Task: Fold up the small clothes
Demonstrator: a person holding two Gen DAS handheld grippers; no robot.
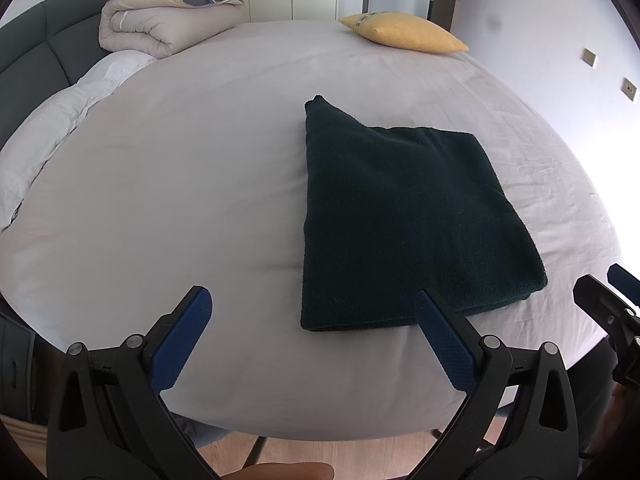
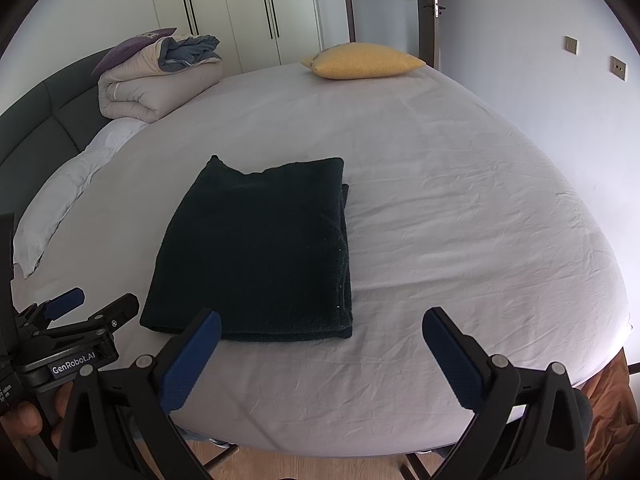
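Observation:
A dark green garment lies folded into a flat rectangle on the white bed sheet; one corner sticks out at its far left. It also shows in the right wrist view. My left gripper is open and empty, above the bed's near edge, its right finger just in front of the garment's near edge. My right gripper is open and empty, near the garment's near right corner. The right gripper shows at the left view's right edge, the left gripper at the right view's left edge.
A rolled duvet with a purple pillow sits at the far left by the dark headboard. A yellow cushion lies at the far end. A white pillow lies on the left. Wardrobes and a door stand behind. Wooden floor lies below the bed edge.

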